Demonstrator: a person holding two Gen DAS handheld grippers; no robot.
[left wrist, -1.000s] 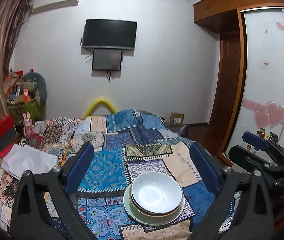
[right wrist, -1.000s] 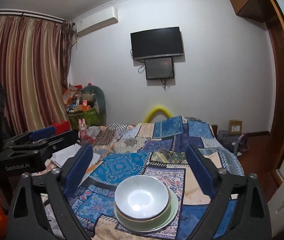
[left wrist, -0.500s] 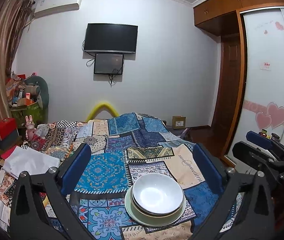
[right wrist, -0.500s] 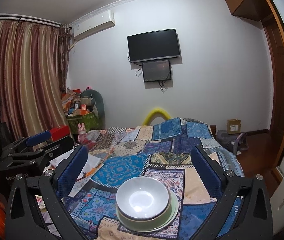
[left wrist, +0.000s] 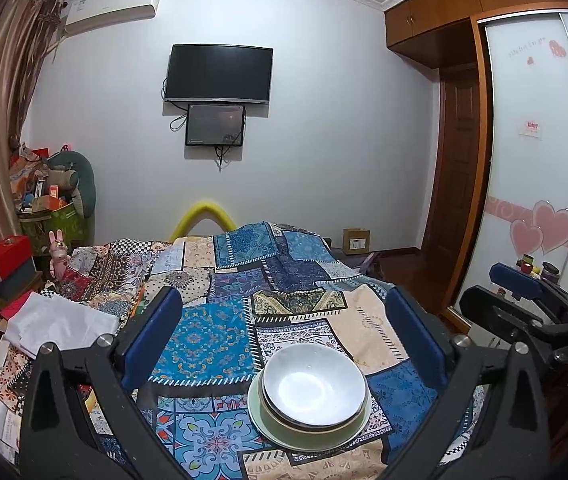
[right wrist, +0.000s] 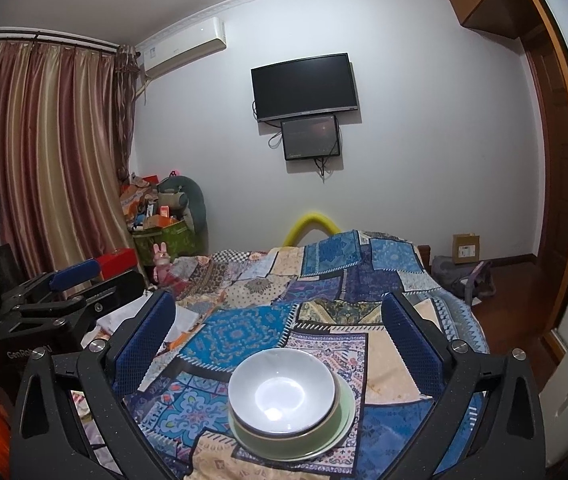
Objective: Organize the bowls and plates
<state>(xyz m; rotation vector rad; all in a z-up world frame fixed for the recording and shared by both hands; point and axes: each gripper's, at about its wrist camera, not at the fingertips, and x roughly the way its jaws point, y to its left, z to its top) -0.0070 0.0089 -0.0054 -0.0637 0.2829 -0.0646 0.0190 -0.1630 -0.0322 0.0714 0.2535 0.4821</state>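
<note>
Ahead of the tongs, a patchwork bedspread (left wrist: 244,304) stretches toward a white wall (left wrist: 323,140) bearing a dark television (left wrist: 219,73); striped curtains (right wrist: 40,152) hang left.

A patchwork quilt (left wrist: 224,332) covered the bed. On the far wall hung a dark TV (left wrist: 219,73) with a smaller screen (left wrist: 215,125) just below it, and an air conditioner (left wrist: 112,8) near the curtain (right wrist: 40,152). A yellow arch (left wrist: 204,216), possibly foam, rose behind the bed. A cardboard box (left wrist: 356,241) sat on the floor by the wardrobe (left wrist: 535,160).
</note>
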